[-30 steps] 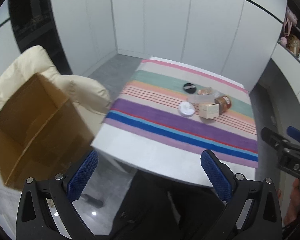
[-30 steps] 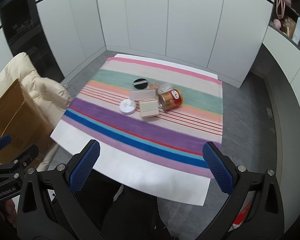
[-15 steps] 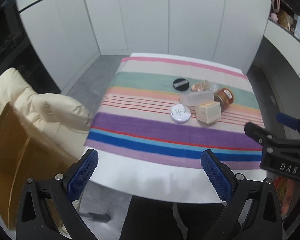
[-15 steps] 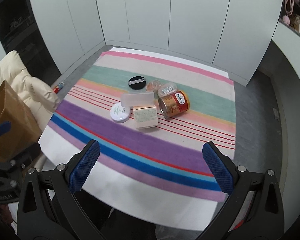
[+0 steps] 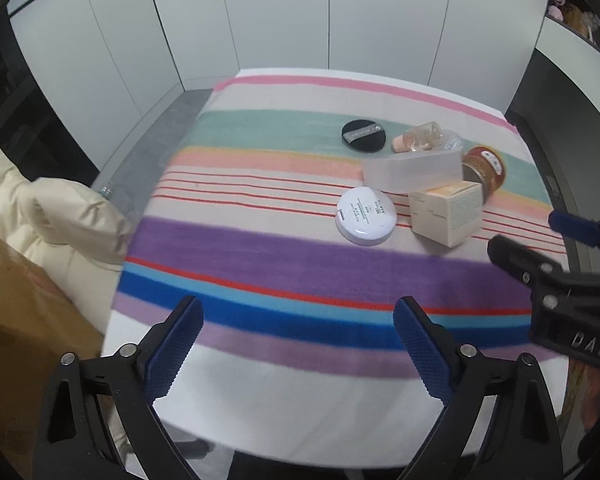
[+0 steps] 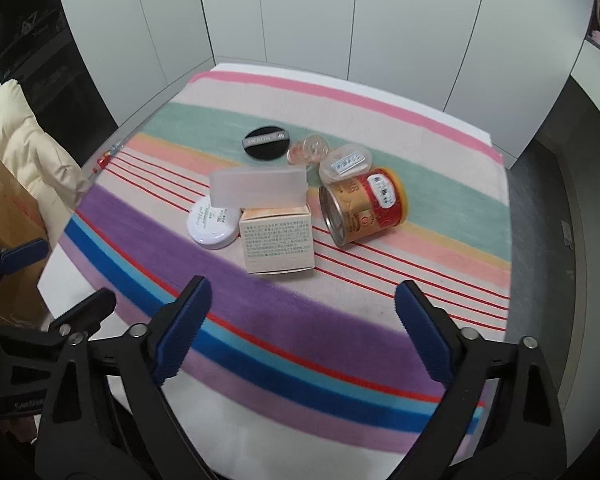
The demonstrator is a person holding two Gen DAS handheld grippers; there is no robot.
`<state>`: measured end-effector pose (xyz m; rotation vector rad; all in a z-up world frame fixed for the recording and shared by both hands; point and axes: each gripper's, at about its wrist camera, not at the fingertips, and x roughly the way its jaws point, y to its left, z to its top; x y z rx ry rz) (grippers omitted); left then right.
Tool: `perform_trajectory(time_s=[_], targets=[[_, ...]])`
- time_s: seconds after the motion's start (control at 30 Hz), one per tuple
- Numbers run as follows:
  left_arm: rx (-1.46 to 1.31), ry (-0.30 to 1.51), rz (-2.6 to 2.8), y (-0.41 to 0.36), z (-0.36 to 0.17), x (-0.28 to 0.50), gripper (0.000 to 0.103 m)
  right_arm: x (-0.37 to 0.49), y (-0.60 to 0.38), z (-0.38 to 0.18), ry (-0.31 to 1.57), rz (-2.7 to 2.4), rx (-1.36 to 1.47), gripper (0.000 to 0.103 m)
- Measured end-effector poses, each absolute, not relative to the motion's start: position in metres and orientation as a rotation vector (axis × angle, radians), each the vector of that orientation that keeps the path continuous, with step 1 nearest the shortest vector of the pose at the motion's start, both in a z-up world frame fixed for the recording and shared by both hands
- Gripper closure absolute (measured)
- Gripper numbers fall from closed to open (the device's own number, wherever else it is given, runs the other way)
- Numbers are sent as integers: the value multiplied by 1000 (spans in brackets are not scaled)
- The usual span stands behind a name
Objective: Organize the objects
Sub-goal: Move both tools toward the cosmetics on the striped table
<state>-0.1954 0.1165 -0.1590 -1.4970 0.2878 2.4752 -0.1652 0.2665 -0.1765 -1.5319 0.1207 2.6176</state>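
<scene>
Task barely begun: tin [image 6: 362,204], carton [image 6: 276,240], compact [image 6: 213,220], puff [image 6: 266,142] clustered mid-cloth [image 6: 259,308], untouched. Left gripper [image 5: 297,346] and right gripper [image 6: 302,330] empty, jaws apart, just been narrowing. Brown box [image 5: 15,312] waits beside table.

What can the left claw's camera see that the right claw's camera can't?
Only the left view shows the right claw poking in from the side, and the small bottle from its side. Only the right view shows the left claw at its edge and the metal end of the tipped gold can. Both show the striped cloth, black puff, white compact, cream box, frosted case, and open claws that have just been closing on nothing.
</scene>
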Motion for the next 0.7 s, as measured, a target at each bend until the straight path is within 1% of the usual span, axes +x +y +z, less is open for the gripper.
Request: perform_trajectory(time_s=[0.13, 0.2, 0.37, 0.47, 0.5, 0.57, 0.6, 0.7], targets=[[-1508, 311, 2470, 123, -178, -212, 15, -178, 265, -201, 146, 2615, -1578, 20], [-1523, 290, 2465, 123, -186, -220, 17, -184, 261, -209, 129, 2622, -1587, 22], [-1534, 293, 2449, 127, -204, -232, 18, -197, 261, -220, 134, 2636, -1585, 30], [-1538, 293, 2429, 128, -214, -239, 18, -207, 262, -226, 120, 2647, -1580, 31], [-1538, 291, 2422, 128, -216, -240, 18, -211, 263, -228, 126, 2646, -1583, 33], [-1531, 290, 2406, 132, -220, -242, 18, -218, 263, -232, 141, 2652, -1597, 44], [-1525, 290, 2396, 134, -222, -243, 18, -220, 262, -233, 134, 2658, -1597, 48], [-1512, 280, 2372, 143, -227, -245, 18, -223, 259, -233, 81, 2671, -1549, 49]])
